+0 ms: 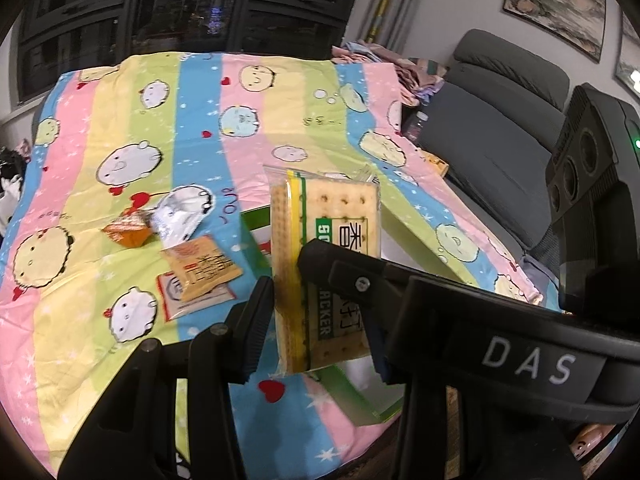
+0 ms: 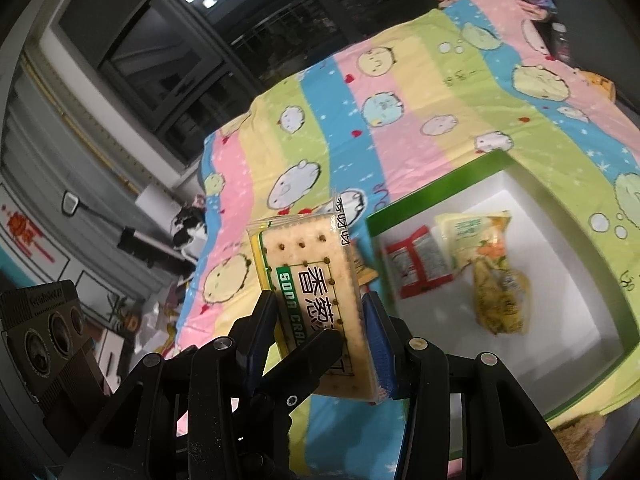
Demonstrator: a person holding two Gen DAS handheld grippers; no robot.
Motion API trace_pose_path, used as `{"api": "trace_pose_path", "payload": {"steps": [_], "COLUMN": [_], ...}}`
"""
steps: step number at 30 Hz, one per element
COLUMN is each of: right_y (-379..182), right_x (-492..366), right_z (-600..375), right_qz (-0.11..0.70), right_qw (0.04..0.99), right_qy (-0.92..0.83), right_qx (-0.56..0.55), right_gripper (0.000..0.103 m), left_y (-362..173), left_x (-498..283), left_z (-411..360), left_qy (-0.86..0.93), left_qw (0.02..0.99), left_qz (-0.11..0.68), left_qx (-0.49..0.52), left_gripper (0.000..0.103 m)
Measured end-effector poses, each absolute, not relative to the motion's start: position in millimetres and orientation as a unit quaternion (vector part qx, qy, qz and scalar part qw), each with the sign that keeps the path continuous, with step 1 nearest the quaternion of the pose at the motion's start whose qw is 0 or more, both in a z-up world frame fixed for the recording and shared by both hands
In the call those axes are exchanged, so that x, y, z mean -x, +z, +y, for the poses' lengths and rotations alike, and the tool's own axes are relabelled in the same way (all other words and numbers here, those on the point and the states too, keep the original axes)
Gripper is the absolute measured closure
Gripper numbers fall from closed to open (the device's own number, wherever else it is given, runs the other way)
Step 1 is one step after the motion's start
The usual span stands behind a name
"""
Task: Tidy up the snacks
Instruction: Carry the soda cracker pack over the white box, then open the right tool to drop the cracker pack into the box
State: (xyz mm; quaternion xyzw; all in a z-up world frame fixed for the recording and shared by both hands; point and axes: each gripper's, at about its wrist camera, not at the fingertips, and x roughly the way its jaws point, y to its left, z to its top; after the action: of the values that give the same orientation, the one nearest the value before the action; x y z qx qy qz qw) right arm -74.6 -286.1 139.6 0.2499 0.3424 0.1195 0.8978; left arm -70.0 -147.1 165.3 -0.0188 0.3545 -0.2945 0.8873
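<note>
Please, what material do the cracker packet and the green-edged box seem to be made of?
Cracker packet: clear glossy plastic film, likely; the crackers show through and its sealed edges shine. Green-edged box: probably cardboard, with flat matte white inside walls and thin stiff green edges.

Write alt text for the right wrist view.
The right gripper clamps a soda cracker pack upright above a striped cartoon bedsheet. Right of it, a green-rimmed white box holds a red packet and a yellow snack bag.

the cracker pack [image 1: 320, 248] hides most of the green box [image 1: 404, 236]; the right gripper [image 1: 472, 308] covers the pack's lower label.
</note>
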Motion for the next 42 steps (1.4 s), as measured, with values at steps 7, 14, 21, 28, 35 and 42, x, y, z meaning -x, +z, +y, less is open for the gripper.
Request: {"api": "trace_pose_path", "payload": {"steps": [7, 14, 21, 28, 35, 42], "right_y": [137.3, 129.3, 111.2, 89.0, 68.4, 57.0], "right_x": [69.9, 64.8, 51.4, 36.9, 30.4, 31.2], "right_z": [-315.6, -340.0, -357.8, -367.4, -376.8, -383.3], "right_qz": [0.336, 0.339, 0.353, 0.378, 0.401, 0.412], "right_qw": [0.898, 0.895, 0.883, 0.869, 0.853, 0.841], "right_qy": [0.093, 0.071, 0.064, 0.060, 0.055, 0.038], "right_qx": [-0.268, -0.282, -0.302, -0.314, -0.330, -0.348], "right_gripper": [0.055, 0.055, 0.055, 0.055, 0.055, 0.055], "left_y": [164.7, 156.5, 141.1, 120.3, 101.0, 88.8], "left_x": [57.4, 46.3, 32.0, 17.6, 10.6, 5.6], "left_z": [-175.5, -202.7, -219.7, -229.1, -238.4, -238.4], "left_qy": [-0.319, -0.336, -0.337, -0.332, -0.328, -0.327], "left_qw": [0.876, 0.863, 0.852, 0.837, 0.823, 0.807], "left_qz": [0.361, 0.377, 0.400, 0.434, 0.464, 0.492], "left_qx": [0.005, -0.004, -0.013, -0.014, -0.015, 0.008], "left_gripper": [0.061, 0.061, 0.061, 0.061, 0.061, 0.060]}}
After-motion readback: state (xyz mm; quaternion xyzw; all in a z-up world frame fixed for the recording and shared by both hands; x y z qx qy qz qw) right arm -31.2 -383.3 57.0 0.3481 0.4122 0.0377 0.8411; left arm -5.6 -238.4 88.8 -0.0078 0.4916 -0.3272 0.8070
